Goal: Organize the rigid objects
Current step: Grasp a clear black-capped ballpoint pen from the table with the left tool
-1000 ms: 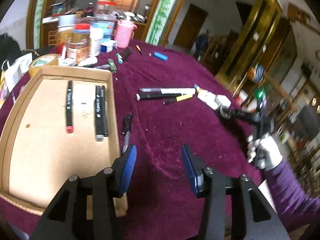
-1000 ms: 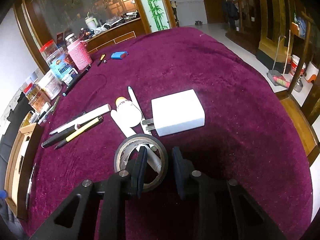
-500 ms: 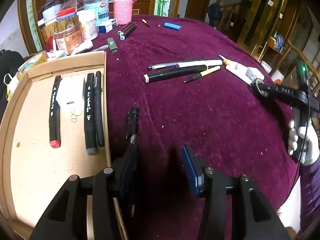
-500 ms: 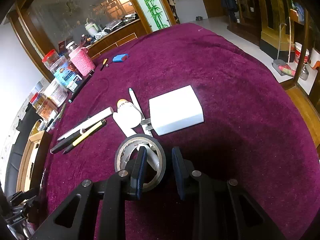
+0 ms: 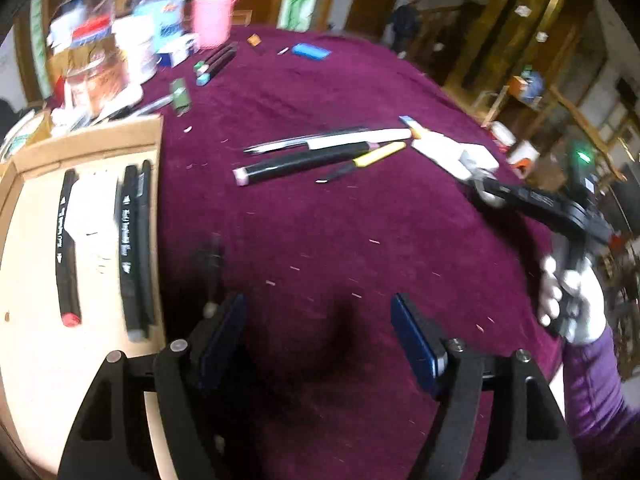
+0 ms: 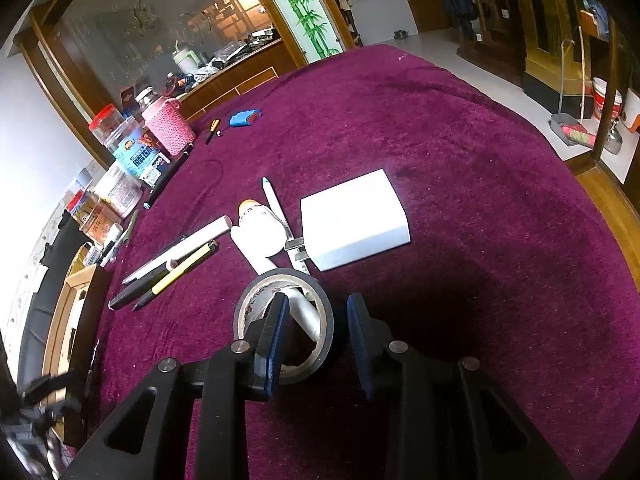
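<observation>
1. Straddling the tape roll (image 6: pixel 283 322), right tongs (image 6: pixel 316 342): one finger inside the ring, other outside at 3 o'clock of it, jaws parted, no squeeze visible yet.
2. Tape roll lies flat on the maroon desk (image 6: pixel 460 160), over the end of a white tube (image 6: pixel 260 236); white charger block (image 6: pixel 354 218) just beyond at 1 o'clock.
3. Handling guess: roll is light, stiff cardboard core, slick outer face; pinch across the wall, as now set up. Tube under it may drag along on lift.
4. Left tongs (image 5: pixel 320 344) wide open, empty, low over bare cloth. View is blurred.
5. Dark pen (image 5: pixel 212 264) at 11 o'clock of the left tongs, just beside the cardboard tray (image 5: pixel 24 360) edge; likely next pick. Thin, rigid, rolls easily; take mid-barrel.
6. Tray already holds three black markers (image 5: pixel 132 248), side by side.
7. More pens (image 5: pixel 320 152) at 12 o'clock, well apart, still loose on the desk.
</observation>
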Action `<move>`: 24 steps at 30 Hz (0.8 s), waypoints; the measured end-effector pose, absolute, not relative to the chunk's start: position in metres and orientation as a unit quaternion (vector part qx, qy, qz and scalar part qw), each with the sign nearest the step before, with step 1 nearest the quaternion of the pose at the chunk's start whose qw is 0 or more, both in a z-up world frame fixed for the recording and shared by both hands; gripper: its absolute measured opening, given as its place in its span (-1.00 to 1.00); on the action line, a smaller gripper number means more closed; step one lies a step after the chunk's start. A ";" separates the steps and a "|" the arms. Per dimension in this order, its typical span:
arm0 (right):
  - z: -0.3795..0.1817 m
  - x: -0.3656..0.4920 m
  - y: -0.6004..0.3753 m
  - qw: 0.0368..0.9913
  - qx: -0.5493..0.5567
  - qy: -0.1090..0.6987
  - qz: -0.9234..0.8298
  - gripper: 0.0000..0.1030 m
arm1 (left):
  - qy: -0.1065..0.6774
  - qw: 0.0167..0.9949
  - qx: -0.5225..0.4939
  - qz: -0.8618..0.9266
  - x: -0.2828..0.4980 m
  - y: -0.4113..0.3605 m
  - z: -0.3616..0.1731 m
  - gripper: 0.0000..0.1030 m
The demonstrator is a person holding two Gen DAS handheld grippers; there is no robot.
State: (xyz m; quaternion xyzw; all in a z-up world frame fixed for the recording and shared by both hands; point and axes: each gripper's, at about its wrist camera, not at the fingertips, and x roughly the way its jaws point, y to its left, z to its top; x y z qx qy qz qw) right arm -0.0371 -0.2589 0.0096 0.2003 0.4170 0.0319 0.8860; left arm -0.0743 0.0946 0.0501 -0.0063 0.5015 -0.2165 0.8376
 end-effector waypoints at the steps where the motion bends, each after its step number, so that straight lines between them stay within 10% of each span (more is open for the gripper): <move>1: 0.010 -0.037 -0.259 0.886 0.201 0.417 0.033 -0.36 | 0.519 0.827 -0.017 -0.218 -0.062 0.097 0.046 0.44; 24: 0.010 -0.037 -0.262 0.883 0.213 0.416 0.045 -0.25 | 0.597 0.782 0.133 -0.121 0.004 0.052 0.039 0.44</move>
